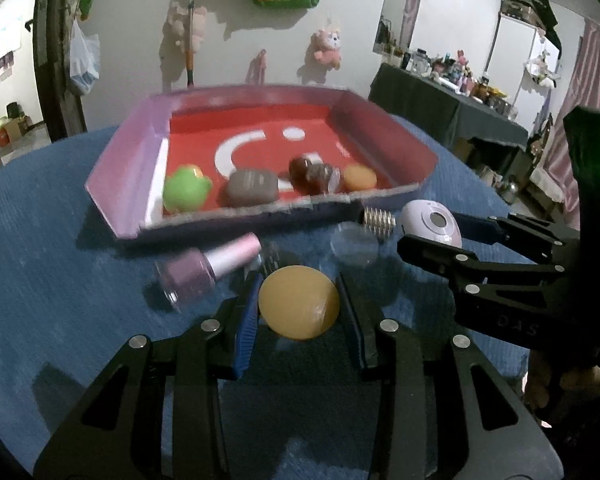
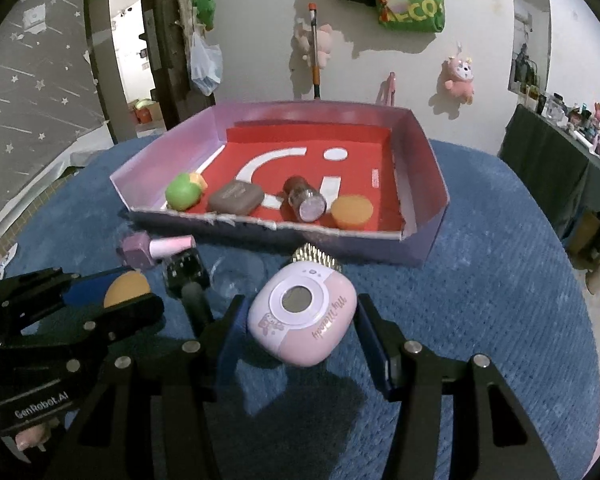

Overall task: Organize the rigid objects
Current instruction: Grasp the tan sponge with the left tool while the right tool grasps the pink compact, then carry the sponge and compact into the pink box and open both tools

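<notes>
My left gripper (image 1: 298, 312) is shut on an orange ball (image 1: 299, 303), held just above the blue cloth; it also shows in the right wrist view (image 2: 126, 289). My right gripper (image 2: 300, 326) is shut on a pink "My Melody" case (image 2: 302, 318), seen too in the left wrist view (image 1: 431, 222). Ahead stands a purple box with a red floor (image 1: 132, 168) (image 2: 420, 152). It holds a green toy (image 2: 182, 191), a brown case (image 2: 236, 198), a brown jar (image 2: 305, 199) and an orange disc (image 2: 352, 210).
On the blue cloth (image 2: 480, 280) in front of the box lie a purple nail polish bottle (image 1: 206, 268) (image 2: 152, 248), a clear light bulb (image 1: 364, 232) and a small black object (image 2: 186, 270). A cluttered dark table (image 1: 452, 100) stands at the right.
</notes>
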The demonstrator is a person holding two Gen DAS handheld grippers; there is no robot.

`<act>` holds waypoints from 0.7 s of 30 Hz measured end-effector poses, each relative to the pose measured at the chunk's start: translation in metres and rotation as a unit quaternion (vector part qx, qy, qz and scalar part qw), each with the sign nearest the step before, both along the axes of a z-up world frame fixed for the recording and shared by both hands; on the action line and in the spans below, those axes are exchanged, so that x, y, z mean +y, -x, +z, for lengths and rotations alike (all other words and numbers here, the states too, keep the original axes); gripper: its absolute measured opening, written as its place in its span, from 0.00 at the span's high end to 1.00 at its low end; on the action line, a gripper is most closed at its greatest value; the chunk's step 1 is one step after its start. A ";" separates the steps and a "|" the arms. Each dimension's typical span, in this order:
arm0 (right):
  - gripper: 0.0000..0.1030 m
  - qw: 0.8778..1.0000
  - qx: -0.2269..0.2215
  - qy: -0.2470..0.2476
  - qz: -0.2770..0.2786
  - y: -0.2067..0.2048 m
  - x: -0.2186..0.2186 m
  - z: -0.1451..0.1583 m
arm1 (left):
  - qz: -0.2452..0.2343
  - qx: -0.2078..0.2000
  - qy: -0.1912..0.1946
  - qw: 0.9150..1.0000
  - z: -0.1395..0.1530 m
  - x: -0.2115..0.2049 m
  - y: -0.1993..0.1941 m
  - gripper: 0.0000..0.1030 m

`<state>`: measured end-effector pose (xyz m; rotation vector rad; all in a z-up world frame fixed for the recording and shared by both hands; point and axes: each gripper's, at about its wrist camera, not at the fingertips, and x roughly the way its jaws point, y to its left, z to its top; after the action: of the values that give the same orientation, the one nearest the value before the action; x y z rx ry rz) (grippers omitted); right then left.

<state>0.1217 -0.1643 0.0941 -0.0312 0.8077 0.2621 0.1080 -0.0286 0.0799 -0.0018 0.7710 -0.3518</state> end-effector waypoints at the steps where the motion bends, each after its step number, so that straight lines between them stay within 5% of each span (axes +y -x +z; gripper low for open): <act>1: 0.45 1.000 -0.002 0.001 0.000 -0.002 0.000 0.003 | 0.000 -0.004 0.002 1.000 0.006 0.001 -0.004 0.66; 11: 0.45 1.000 -0.002 -0.004 0.008 -0.073 -0.003 0.034 | -0.034 -0.006 0.016 0.999 0.046 -0.005 -0.070 0.66; 21: 0.45 0.998 0.055 0.017 0.019 -0.149 0.004 0.021 | -0.046 0.042 -0.022 0.998 0.032 -0.022 -0.154 0.66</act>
<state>0.2711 -0.1599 0.1149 -0.0655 0.9209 0.2882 0.2620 -0.0509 0.1122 0.0618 0.8639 -0.4240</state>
